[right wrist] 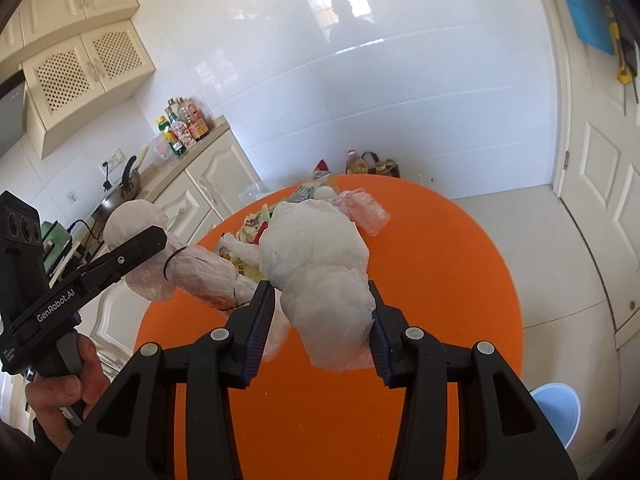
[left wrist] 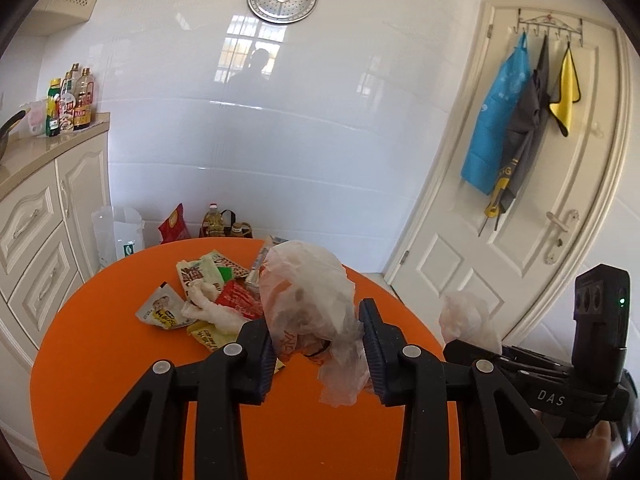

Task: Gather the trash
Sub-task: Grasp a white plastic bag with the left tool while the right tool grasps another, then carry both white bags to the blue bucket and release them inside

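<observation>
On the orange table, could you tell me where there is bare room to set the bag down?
The orange table is bare along its near edge, under both grippers, and across its right side toward the door. The far left part is crowded: wrappers lie in a heap there, with a loose clear bag beside them at the far edge.

both views are bright with daylight, and the glossy white wall tiles [left wrist: 280, 128] mirror a window [left wrist: 250, 54] as soft glare. the fisheye lenses bend the door [left wrist: 520, 184] and cabinets [right wrist: 80, 60] at the edges, with dark corners. focus stays fairly sharp, and shadows are faint.
</observation>
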`<state>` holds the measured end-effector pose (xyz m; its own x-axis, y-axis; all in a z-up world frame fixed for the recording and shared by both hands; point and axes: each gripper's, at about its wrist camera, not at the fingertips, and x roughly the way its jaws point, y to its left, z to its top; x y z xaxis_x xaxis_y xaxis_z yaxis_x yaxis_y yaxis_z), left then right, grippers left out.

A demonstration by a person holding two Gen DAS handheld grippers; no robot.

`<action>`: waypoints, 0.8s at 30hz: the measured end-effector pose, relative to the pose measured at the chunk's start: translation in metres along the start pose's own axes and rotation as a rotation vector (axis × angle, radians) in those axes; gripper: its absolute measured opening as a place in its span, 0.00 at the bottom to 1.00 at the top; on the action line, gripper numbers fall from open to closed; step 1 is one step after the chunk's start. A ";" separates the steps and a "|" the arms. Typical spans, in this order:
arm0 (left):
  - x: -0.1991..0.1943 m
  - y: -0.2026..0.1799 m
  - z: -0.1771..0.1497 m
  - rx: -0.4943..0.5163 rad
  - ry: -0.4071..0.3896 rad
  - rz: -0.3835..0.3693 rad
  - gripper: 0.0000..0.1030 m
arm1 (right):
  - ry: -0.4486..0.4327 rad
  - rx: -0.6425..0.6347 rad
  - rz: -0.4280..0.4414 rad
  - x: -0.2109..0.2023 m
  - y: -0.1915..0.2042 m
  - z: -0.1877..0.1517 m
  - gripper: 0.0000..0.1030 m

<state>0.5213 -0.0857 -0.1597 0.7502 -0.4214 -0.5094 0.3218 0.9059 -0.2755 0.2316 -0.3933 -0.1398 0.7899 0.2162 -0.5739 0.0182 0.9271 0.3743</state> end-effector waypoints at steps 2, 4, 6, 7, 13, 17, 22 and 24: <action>0.004 -0.006 -0.002 0.003 0.018 -0.024 0.32 | -0.006 0.005 -0.011 -0.009 -0.005 -0.003 0.43; 0.010 -0.012 -0.005 0.020 0.032 -0.022 0.31 | -0.008 0.020 -0.014 -0.015 -0.011 -0.007 0.43; 0.016 -0.014 -0.009 0.019 0.061 -0.035 0.30 | -0.005 0.029 -0.016 -0.019 -0.015 -0.011 0.43; 0.019 -0.015 -0.009 0.018 0.072 -0.040 0.29 | -0.004 0.032 -0.015 -0.021 -0.017 -0.013 0.43; 0.019 -0.031 0.002 0.047 0.083 -0.051 0.26 | -0.017 0.048 -0.018 -0.035 -0.028 -0.019 0.37; 0.032 -0.047 0.005 0.065 0.106 -0.062 0.25 | -0.014 0.068 -0.025 -0.036 -0.038 -0.022 0.37; 0.036 -0.062 0.009 0.085 0.102 -0.073 0.25 | -0.024 0.074 -0.016 -0.040 -0.042 -0.027 0.37; 0.034 -0.068 0.012 0.092 0.092 -0.088 0.25 | -0.036 0.069 -0.021 -0.044 -0.041 -0.025 0.37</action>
<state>0.5323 -0.1611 -0.1485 0.6621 -0.4974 -0.5606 0.4387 0.8637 -0.2482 0.1802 -0.4335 -0.1485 0.8101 0.1843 -0.5566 0.0766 0.9079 0.4122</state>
